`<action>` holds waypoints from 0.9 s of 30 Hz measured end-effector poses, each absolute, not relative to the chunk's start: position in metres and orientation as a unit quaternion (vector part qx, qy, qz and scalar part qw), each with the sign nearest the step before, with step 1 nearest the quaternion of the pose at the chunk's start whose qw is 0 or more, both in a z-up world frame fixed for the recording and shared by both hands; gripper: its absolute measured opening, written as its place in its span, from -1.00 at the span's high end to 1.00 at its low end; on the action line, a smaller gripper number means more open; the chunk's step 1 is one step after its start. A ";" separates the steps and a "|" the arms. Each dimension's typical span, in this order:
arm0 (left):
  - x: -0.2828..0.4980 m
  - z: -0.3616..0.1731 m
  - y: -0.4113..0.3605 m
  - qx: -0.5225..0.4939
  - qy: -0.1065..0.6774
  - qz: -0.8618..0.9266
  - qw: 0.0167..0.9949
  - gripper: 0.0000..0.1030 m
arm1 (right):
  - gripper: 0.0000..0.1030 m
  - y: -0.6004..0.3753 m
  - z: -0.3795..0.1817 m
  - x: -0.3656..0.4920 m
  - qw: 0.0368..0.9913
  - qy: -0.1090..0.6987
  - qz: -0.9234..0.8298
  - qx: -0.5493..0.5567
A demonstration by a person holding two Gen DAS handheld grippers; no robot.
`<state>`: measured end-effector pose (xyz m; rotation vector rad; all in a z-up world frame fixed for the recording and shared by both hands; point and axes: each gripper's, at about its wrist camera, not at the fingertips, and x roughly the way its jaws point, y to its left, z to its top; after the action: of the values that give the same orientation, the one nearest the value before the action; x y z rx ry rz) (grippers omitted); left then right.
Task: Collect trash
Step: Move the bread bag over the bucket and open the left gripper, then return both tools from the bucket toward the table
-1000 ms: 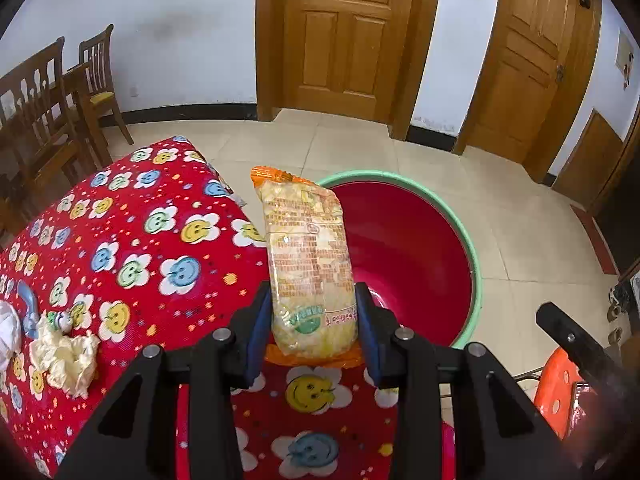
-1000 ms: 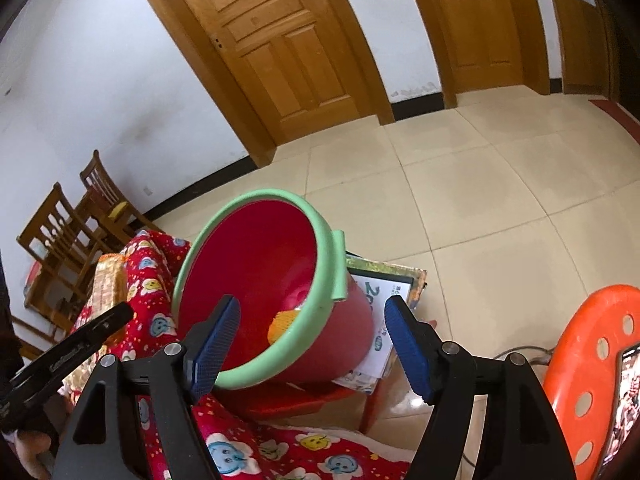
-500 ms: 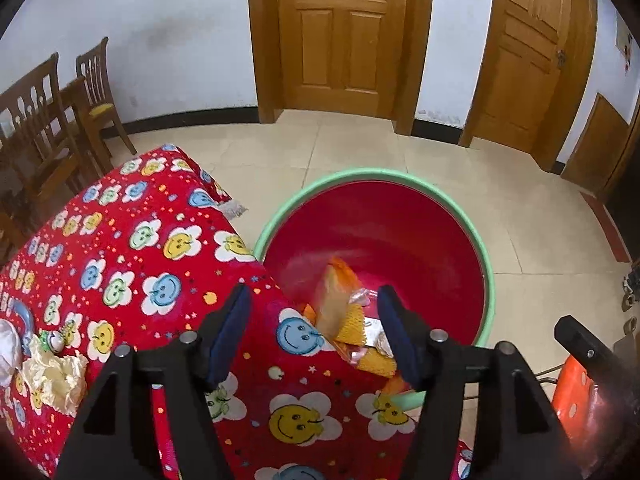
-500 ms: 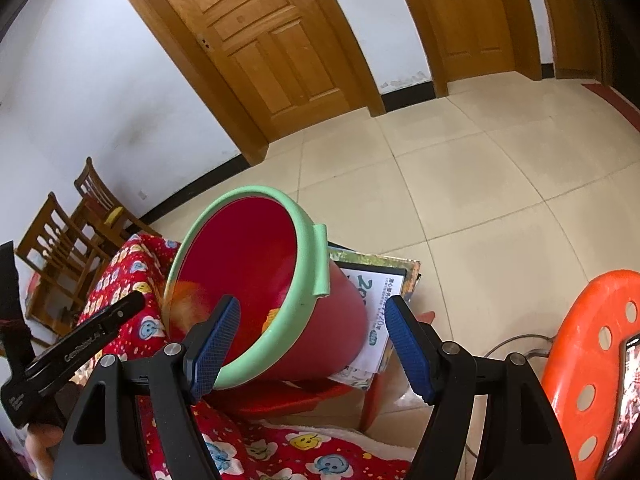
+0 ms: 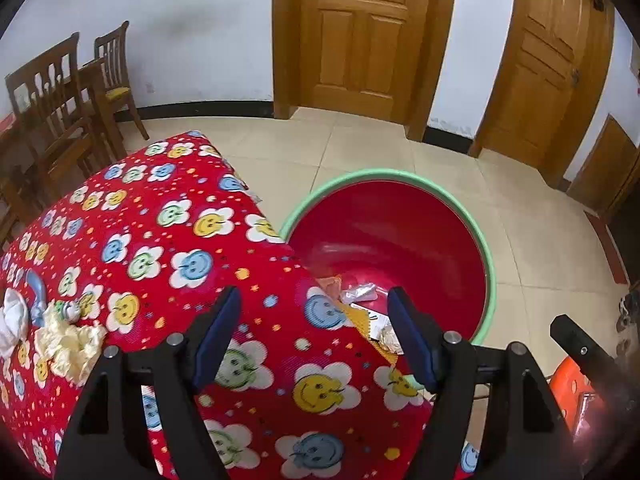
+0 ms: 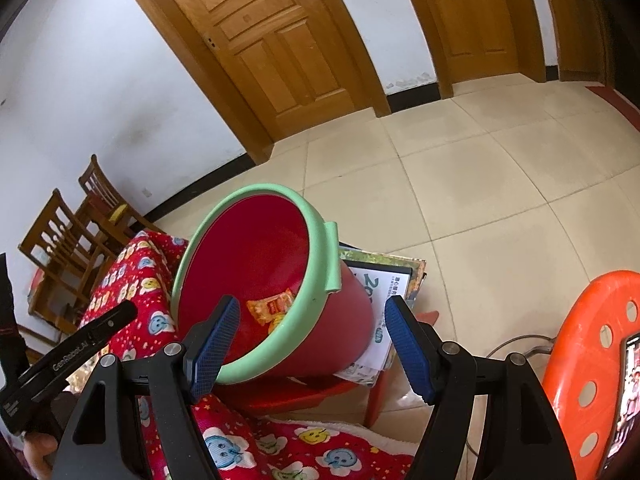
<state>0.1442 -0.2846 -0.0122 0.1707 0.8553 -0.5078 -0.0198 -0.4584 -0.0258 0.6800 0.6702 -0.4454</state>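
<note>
1. We hold the left gripper (image 5: 314, 334) over the corner of the table, above the red smiley-flower tablecloth (image 5: 160, 248). Its jaws have just been opening and now stand wide, with nothing between the blue pads.
2. We hold the right gripper (image 6: 312, 344) above the near rim of the red bucket (image 6: 256, 264). Its jaws stand wide and carry nothing.
3. The red bucket has a green rim and sits just beside the table corner, lower than the tabletop, on papers laid over a red stool (image 6: 320, 392).
4. The yellow-orange snack packet (image 6: 270, 306) lies inside the bucket at the bottom. In the left wrist view, a clear crumpled wrapper (image 5: 358, 292) and a crumpled tissue (image 5: 388, 338) lie beside it in the bucket.
5. Trash on the tablecloth, at the left edge of the left wrist view: a yellowish crumpled tissue (image 5: 68, 344), a white wad (image 5: 14, 318) touching the frame edge, and a small blue item (image 5: 36, 296) between them. We cannot tell what the blue item is.
6. An orange perforated stool (image 6: 588, 360) stands to the right, well apart from the bucket.
7. Wooden chairs (image 5: 60, 96) stand against the far wall; two wooden doors (image 5: 360, 36) are shut.
</note>
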 end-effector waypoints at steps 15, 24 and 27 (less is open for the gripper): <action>0.125 0.020 -0.229 0.049 0.393 -0.207 0.894 -0.47 | -0.47 -0.434 -0.004 -0.022 0.881 0.307 -0.187 0.309; 0.114 0.040 -0.180 0.020 0.379 -0.171 0.909 -0.47 | -0.47 -0.411 0.010 -0.022 0.891 0.303 -0.165 0.295; 0.112 0.045 -0.163 0.018 0.377 -0.151 0.914 -0.47 | -0.48 -0.404 0.014 -0.022 0.895 0.301 -0.157 0.291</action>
<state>0.1120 -0.1626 0.0450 0.0366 0.7762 -0.3105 -0.0219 -0.4036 0.0142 0.6027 0.6245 -0.3251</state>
